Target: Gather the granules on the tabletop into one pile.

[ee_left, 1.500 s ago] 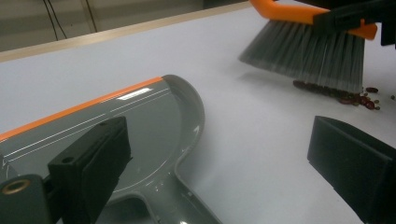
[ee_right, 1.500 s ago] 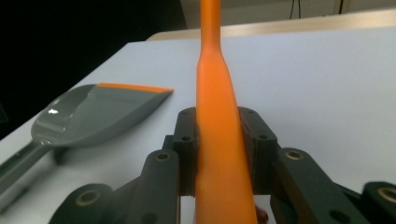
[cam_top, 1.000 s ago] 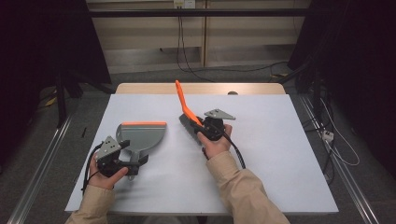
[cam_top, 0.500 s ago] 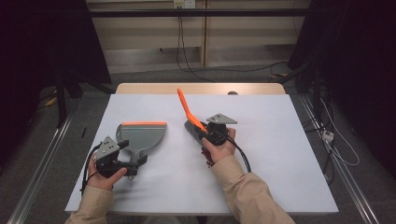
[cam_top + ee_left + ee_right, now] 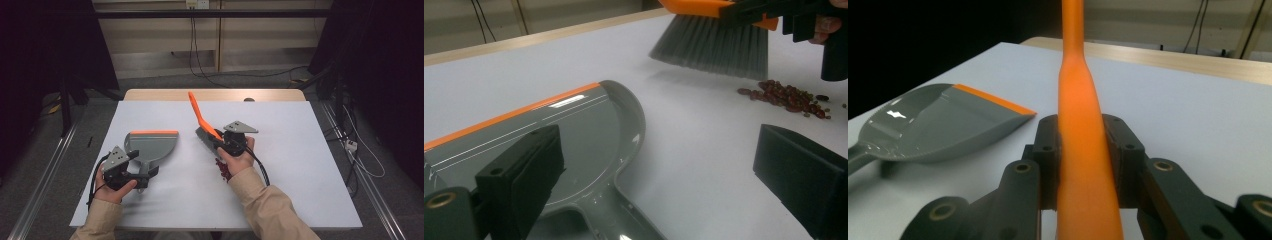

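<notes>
Brush handle (image 5: pixel 1083 145) clamped between right gripper (image 5: pixel 1083 160) fingers (image 5: pixel 1048 150), upright

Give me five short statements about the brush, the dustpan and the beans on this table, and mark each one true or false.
1. The right hand-held gripper is shut on the brush handle. True.
2. The left hand-held gripper is clamped on the dustpan handle. False: its jaws stand apart, with the handle lying between them.
3. The beans already lie inside the dustpan. False: they lie in a small pile on the table, beside the brush bristles.
4. The dustpan is grey with an orange strip along its front edge. True.
5. The brush bristles are orange. False: the bristles are grey; the handle is orange.
</notes>
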